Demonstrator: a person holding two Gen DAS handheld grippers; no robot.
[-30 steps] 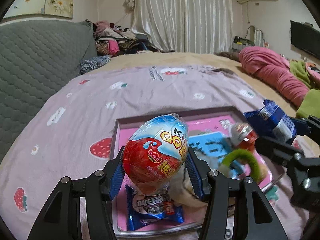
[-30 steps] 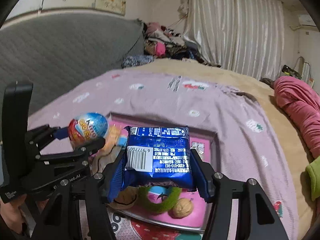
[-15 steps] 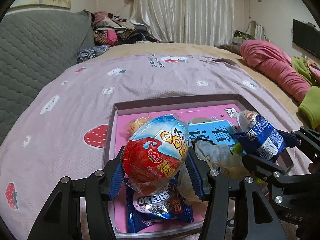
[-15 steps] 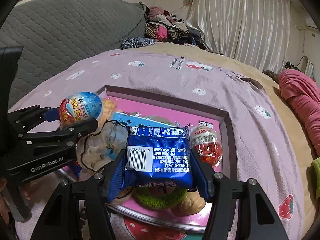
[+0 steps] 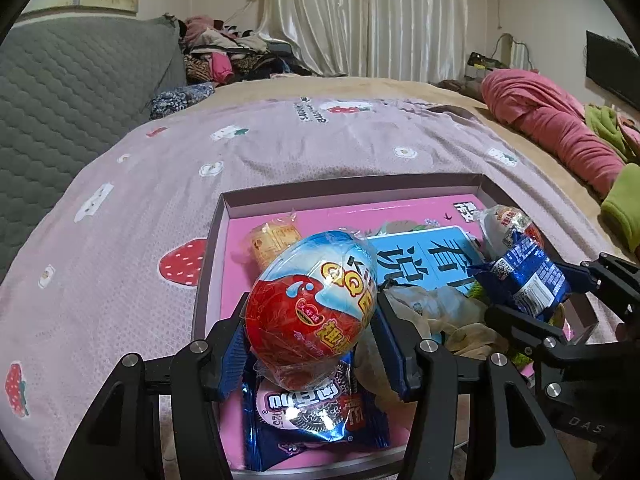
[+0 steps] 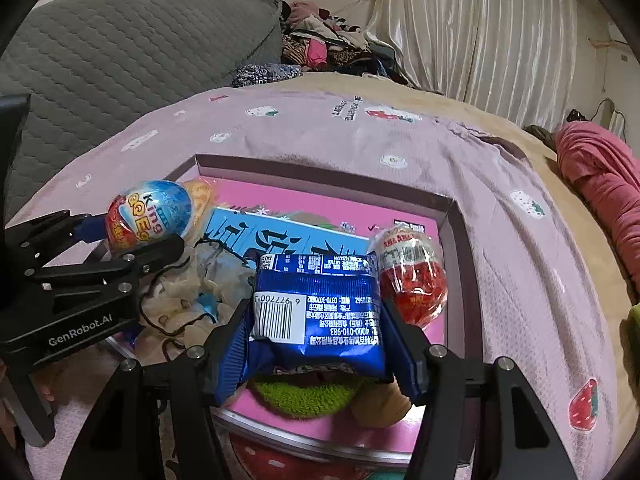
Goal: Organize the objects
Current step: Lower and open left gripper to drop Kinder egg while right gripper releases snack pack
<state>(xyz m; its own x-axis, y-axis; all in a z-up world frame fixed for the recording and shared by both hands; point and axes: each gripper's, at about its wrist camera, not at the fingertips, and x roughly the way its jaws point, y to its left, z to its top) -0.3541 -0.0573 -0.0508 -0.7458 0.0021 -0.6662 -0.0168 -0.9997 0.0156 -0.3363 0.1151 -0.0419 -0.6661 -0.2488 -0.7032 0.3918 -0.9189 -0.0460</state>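
Low in both views, each claw has sunk toward the pink-lined tray (image 5: 352, 196), left claw (image 5: 310, 326) pinching the red-and-blue foil egg (image 5: 312, 304), right claw (image 6: 316, 338) pinching the blue snack packet (image 6: 318, 304), so release should come next.

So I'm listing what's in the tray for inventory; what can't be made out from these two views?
- Green fuzzy thing: right view, mostly hidden behind the blue packet in the right gripper.
- Cookie packet: left view, top covered by the egg in the left gripper.
- Tray: near edge hidden by gripper fingers in both views.
- Packet print: too small to read.
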